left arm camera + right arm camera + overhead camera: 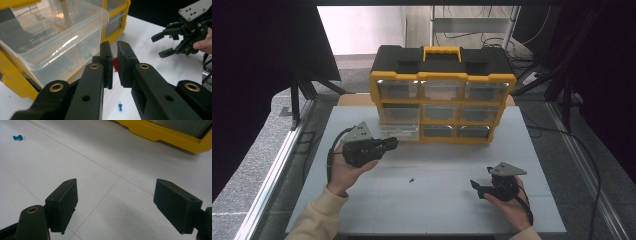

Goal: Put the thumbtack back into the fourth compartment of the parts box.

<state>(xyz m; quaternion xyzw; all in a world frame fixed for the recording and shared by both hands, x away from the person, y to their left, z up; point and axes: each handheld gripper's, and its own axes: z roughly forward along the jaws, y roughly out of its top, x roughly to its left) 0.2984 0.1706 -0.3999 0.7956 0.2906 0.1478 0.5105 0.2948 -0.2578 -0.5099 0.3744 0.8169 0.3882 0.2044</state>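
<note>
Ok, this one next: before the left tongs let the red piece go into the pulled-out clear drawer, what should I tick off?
1. Left tongs gripping the red piece: ok, it is pinched between nearly closed jaws.
2. Clear drawer pulled out of the yellow organizer: ok.
3. Left tongs over the drawer opening: not ok, the tips sit beside its front corner.
4. Right tongs out of the way: ok, open and low on the white table, apart from the organizer.
5. Blue pin left loose on the table: not ok, still to collect.
6. What the red piece is: cannot tell, mostly hidden.
</note>
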